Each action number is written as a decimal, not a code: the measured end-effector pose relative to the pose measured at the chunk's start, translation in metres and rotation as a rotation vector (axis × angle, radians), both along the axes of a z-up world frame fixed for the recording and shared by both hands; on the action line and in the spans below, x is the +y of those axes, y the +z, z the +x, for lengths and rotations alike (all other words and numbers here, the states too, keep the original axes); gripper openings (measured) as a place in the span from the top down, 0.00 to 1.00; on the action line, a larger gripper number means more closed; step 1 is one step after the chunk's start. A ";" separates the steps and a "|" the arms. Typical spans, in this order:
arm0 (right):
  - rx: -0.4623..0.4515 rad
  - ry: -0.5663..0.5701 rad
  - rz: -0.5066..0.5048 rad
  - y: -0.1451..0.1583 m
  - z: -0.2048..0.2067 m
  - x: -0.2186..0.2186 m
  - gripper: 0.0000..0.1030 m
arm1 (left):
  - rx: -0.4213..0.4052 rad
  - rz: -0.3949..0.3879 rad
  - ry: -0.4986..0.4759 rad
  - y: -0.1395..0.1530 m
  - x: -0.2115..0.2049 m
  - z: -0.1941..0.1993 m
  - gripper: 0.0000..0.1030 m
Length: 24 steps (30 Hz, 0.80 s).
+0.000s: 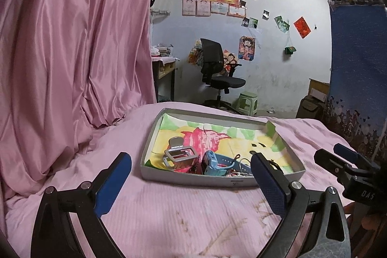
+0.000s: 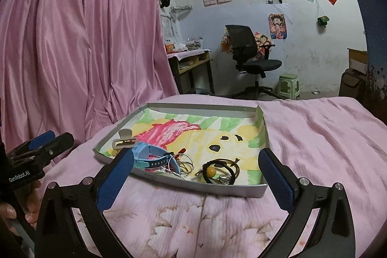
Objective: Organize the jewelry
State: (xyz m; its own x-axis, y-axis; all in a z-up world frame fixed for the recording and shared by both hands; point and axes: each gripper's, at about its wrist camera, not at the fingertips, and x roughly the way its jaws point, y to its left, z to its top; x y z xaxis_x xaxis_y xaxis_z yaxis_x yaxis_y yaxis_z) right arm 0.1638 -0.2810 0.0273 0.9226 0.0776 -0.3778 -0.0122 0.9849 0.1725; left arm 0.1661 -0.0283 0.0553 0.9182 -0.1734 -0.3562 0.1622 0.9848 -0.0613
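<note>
The right tongs [image 2: 193, 178] stand spread wide with nothing between the 2 blue pads [image 2: 113, 181], held just above the pink bedspread [image 2: 326, 137] of a bed. Their tips flank the near edge of a shallow grey tray [image 2: 251, 192], apart from it. The left tongs [image 1: 191, 181] are likewise spread and empty, their right pad overlapping the tray's [image 1: 193, 181] near right corner in the left wrist view. Inside the tray, on a paper lining coloured pink, yellow and green, the jewelry sits crowded toward the near side: a blue watch [image 2: 154, 156] just beyond the right tongs' left pad, thin metal rings [image 2: 186, 165] beside it, a dark cord bracelet with an amber bead [image 2: 211, 171] nearer the middle, and a grey hair claw [image 2: 124, 140] farther back on the left. Pink curtains [image 2: 72, 40] hang to the left.
</note>
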 end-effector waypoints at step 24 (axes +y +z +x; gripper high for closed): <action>-0.048 0.012 -0.003 0.000 -0.077 0.006 0.02 | 0.004 -0.009 0.033 -0.011 0.019 -0.073 0.04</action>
State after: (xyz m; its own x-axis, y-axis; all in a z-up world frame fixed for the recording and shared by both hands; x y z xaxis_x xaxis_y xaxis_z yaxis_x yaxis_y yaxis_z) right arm 0.0869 -0.2754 0.0271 0.9386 0.0875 -0.3338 -0.0320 0.9852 0.1682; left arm 0.0928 -0.0094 0.0439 0.9219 -0.1468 -0.3585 0.1298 0.9890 -0.0711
